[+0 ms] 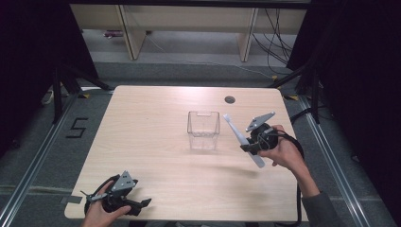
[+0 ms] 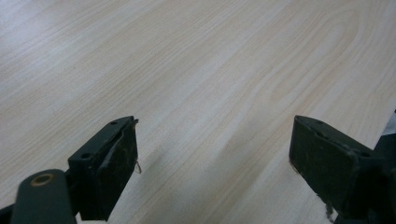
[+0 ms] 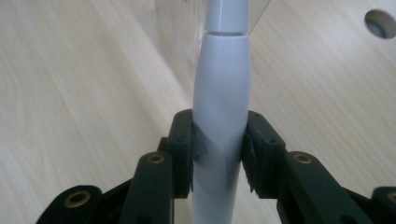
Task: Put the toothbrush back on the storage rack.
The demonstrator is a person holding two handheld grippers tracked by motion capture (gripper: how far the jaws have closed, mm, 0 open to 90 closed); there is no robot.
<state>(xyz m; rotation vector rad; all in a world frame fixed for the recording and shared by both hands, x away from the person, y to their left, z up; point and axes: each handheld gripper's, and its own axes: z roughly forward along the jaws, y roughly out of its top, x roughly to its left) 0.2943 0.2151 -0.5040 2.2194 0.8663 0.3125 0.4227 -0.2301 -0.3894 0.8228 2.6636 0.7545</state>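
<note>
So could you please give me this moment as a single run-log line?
right gripper: shut on electric toothbrush, lifted off table | clear container: upright, beside brush head | left gripper: open, near table's front edge

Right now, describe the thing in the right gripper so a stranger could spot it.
On the pale wooden table, look right of the clear plastic box. The right gripper clamps an electric toothbrush: a slim white-grey stick held off the table, head pointing away, the only long thin item.
</note>
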